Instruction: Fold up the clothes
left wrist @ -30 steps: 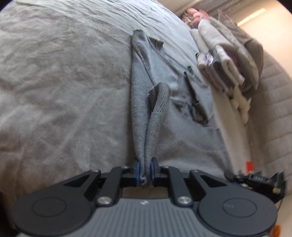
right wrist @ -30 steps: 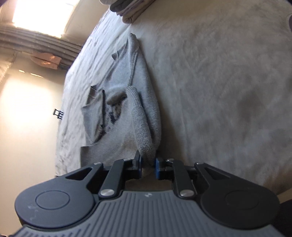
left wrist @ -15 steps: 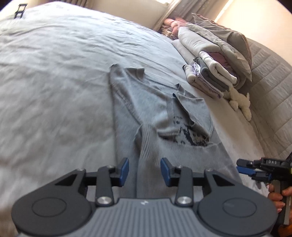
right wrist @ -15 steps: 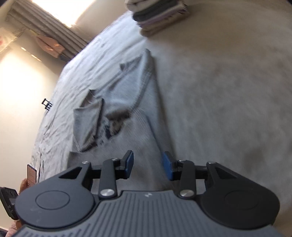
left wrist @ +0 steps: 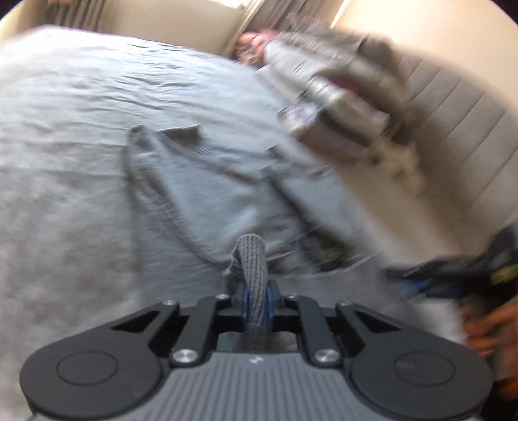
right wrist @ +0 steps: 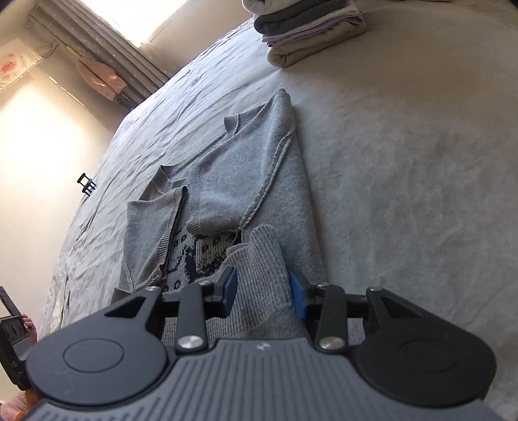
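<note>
Your left gripper [left wrist: 255, 299], apart half a second ago, now clamps the sweater [right wrist: 246, 181] hem; your right gripper [right wrist: 263, 290] still gapes around it, so the bottom fold begins.

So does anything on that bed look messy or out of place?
Mostly the grey sweater: it lies half-folded and crooked, one side flipped over its dark front pattern, with a loose seam trailing across it. The left claw pinches its ribbed hem; the right claw straddles it, open. The folded stack looks tidy.
</note>
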`<state>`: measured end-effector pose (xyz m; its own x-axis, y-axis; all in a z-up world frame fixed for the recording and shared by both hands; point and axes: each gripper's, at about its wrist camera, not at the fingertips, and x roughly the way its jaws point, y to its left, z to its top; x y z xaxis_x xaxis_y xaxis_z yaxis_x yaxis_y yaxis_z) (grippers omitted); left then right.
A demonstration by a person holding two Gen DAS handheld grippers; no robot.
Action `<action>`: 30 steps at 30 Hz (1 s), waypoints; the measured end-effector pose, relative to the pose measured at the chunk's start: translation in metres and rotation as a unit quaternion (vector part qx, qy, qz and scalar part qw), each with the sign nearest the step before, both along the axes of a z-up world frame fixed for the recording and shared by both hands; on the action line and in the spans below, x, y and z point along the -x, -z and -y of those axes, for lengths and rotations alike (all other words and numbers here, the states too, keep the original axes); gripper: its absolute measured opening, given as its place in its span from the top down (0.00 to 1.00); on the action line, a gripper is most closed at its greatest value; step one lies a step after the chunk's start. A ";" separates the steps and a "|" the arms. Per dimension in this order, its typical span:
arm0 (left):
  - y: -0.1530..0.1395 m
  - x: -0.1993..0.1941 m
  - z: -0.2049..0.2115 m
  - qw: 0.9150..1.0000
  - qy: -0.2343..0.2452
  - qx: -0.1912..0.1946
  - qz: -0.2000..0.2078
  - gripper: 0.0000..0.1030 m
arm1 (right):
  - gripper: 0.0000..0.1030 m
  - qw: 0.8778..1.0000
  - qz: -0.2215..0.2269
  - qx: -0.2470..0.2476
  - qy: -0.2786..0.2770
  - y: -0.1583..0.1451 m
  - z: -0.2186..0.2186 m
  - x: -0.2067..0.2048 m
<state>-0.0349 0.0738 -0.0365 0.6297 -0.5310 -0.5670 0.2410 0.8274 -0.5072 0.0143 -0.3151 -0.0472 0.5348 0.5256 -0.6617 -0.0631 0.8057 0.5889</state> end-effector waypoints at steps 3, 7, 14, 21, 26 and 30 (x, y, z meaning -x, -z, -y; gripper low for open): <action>0.004 0.003 -0.022 0.994 -0.010 0.110 -0.006 0.90 | 0.61 1.000 -0.004 -0.008 0.002 0.003 0.002 -0.001; 0.020 0.001 -0.037 0.991 -0.080 0.093 -0.053 0.90 | 0.61 1.000 -0.008 -0.013 0.006 0.003 0.002 -0.002; 0.017 0.009 -0.035 0.991 -0.118 0.048 -0.041 0.86 | 0.61 1.000 -0.004 -0.008 0.011 0.002 0.001 -0.001; 0.004 0.015 -0.039 0.992 -0.120 0.045 0.021 0.86 | 0.62 0.999 0.032 0.012 0.023 -0.007 0.004 0.006; 0.008 0.012 -0.025 0.995 -0.101 -0.003 0.023 0.86 | 0.67 0.997 0.066 0.022 0.013 -0.014 -0.002 0.009; 0.020 0.007 -0.022 0.993 -0.109 -0.037 0.002 0.85 | 0.67 0.996 0.083 0.036 -0.007 -0.017 -0.011 0.010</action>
